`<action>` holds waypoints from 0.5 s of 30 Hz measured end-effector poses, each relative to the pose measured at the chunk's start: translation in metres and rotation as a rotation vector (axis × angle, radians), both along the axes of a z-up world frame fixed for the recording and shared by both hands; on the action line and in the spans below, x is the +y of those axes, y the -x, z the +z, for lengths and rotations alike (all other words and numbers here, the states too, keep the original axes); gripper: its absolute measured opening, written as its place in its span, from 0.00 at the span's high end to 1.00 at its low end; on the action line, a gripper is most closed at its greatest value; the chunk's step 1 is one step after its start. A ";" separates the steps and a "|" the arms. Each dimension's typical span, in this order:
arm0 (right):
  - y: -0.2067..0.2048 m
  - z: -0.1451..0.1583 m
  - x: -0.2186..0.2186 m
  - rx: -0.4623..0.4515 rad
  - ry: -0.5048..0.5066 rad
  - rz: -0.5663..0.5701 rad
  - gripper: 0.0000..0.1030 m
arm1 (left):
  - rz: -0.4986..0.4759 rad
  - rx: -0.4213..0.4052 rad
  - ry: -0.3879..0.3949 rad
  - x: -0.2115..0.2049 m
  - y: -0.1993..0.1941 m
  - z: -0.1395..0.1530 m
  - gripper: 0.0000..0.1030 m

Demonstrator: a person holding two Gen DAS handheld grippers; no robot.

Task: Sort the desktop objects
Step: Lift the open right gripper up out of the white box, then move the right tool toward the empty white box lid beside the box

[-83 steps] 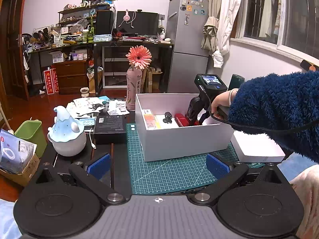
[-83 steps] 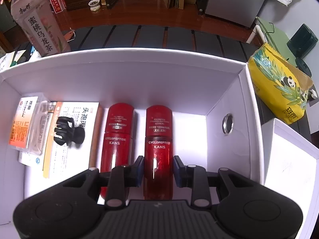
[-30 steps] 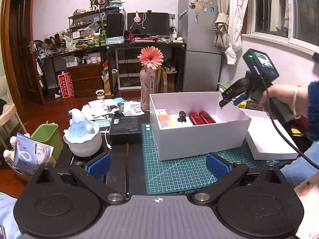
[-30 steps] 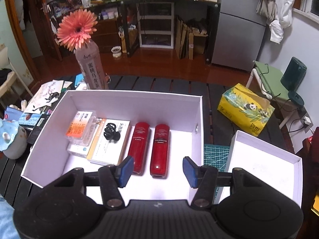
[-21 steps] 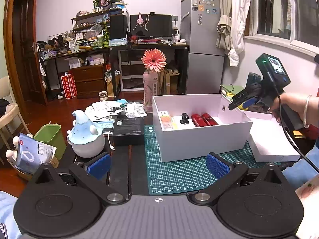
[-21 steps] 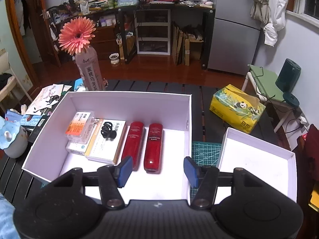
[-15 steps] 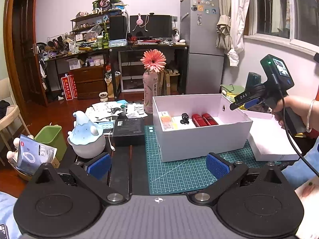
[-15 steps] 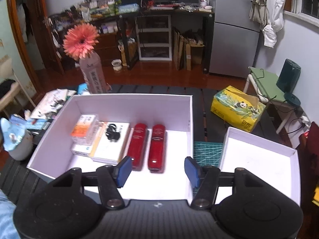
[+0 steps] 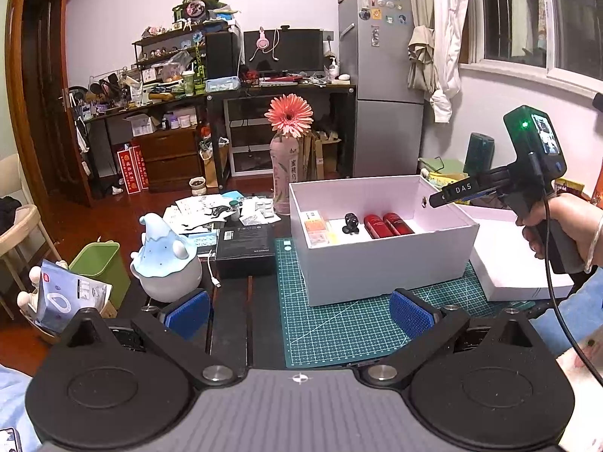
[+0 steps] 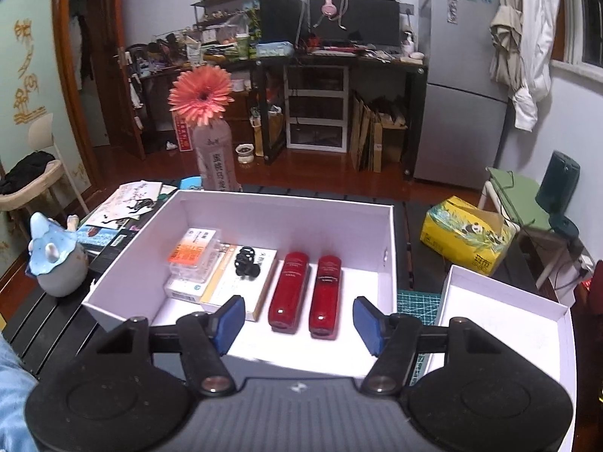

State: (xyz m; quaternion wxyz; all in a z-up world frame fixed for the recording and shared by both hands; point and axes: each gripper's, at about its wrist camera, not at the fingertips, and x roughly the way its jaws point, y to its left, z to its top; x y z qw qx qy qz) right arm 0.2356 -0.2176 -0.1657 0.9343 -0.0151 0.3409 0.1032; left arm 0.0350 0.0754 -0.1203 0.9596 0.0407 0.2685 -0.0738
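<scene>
The right gripper (image 10: 297,320), earlier pinching a red bottle (image 10: 326,293) inside the box (image 10: 390,237), had let go and pulled back; its jaws stood spread, empty, both bottles ahead of them. The left gripper (image 9: 297,309) stayed spread, empty.

White box (image 10: 390,241) sat open; inside lay two red bottles (image 10: 305,290) side by side, a black hair clip (image 10: 247,261) on a booklet (left), medicine packs (image 10: 194,252). Right gripper (image 10: 297,320) hovered above, empty.
</scene>
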 end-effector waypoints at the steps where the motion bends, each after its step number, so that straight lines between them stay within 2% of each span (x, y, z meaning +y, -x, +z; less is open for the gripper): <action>1: 0.002 0.000 0.001 -0.007 0.002 0.005 0.40 | 0.000 0.000 -0.001 0.000 0.000 0.000 0.00; 5: 0.009 -0.001 0.002 -0.017 -0.033 0.008 0.38 | 0.001 0.000 -0.005 -0.001 0.000 0.000 0.00; 8: 0.016 -0.003 0.003 -0.042 -0.023 0.015 0.25 | 0.000 0.000 -0.010 -0.002 0.000 -0.001 0.00; 15: 0.028 -0.007 -0.004 -0.082 -0.051 0.021 0.25 | 0.001 0.002 -0.025 -0.004 0.000 -0.001 0.00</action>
